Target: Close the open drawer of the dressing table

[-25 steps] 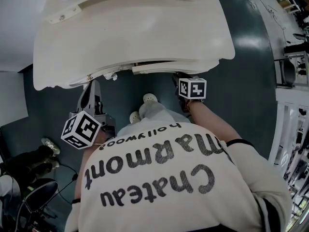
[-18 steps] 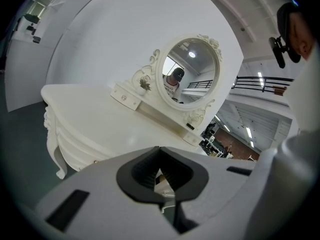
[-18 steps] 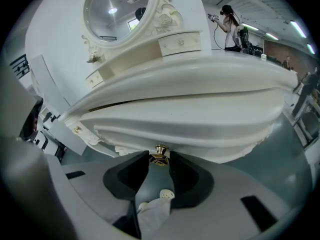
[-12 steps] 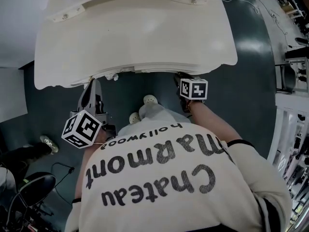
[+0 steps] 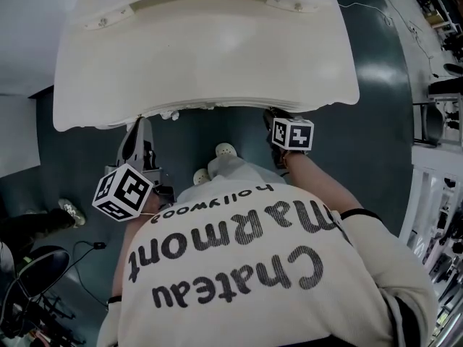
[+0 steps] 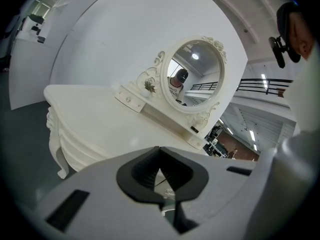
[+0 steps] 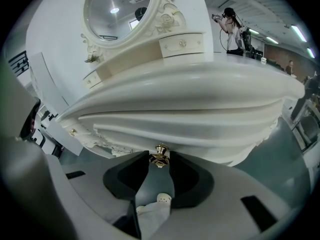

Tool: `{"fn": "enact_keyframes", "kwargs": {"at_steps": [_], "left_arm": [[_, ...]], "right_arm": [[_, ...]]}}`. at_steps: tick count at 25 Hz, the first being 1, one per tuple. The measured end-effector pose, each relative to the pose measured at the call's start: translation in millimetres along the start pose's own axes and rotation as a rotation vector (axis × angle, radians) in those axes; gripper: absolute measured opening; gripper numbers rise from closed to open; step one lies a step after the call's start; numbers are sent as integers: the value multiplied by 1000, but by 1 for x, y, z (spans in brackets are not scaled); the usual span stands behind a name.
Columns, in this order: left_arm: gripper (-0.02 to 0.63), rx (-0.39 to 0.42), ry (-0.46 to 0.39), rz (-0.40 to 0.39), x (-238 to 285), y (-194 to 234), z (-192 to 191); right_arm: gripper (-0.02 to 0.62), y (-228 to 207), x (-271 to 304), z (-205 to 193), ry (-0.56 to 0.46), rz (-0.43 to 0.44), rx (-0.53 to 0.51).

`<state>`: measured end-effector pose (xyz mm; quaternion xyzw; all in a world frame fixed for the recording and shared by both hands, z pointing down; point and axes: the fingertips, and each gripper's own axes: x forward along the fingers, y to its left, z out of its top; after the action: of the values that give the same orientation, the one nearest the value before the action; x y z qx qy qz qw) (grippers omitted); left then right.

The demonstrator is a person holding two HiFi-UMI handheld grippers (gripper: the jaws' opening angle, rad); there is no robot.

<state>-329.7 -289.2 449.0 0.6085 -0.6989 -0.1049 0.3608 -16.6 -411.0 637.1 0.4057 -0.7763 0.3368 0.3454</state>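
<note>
The cream dressing table (image 5: 202, 49) fills the top of the head view, and no drawer sticks out past its front edge. In the right gripper view the curved drawer front (image 7: 165, 134) lies flush under the tabletop (image 7: 190, 89). Its gold knob (image 7: 160, 159) sits between the tips of my right gripper (image 7: 160, 154), whose pads close on it. From the head view that gripper (image 5: 273, 114) reaches under the table's front edge, its tips hidden. My left gripper (image 5: 139, 127) hangs at the table's left front corner, shut and empty (image 6: 160, 149).
An oval mirror (image 6: 194, 76) and small top drawers (image 7: 182, 44) stand at the table's back. The person's shoes (image 5: 224, 150) are on the dark floor below the front edge. Dark equipment (image 5: 36, 280) sits at bottom left, shelving (image 5: 441, 194) at right.
The drawer slab that stuck out under the table's front edge a second ago has slid in out of sight. The right gripper went with it, toward the table. The left gripper stayed put.
</note>
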Motion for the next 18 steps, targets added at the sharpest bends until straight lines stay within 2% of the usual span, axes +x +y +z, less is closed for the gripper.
{"fn": "enact_keyframes", "kwargs": {"at_steps": [18], "left_arm": [[8, -17, -28, 43, -4, 18, 9]], "right_arm": [[147, -1, 13, 14, -29, -66, -73]]}}
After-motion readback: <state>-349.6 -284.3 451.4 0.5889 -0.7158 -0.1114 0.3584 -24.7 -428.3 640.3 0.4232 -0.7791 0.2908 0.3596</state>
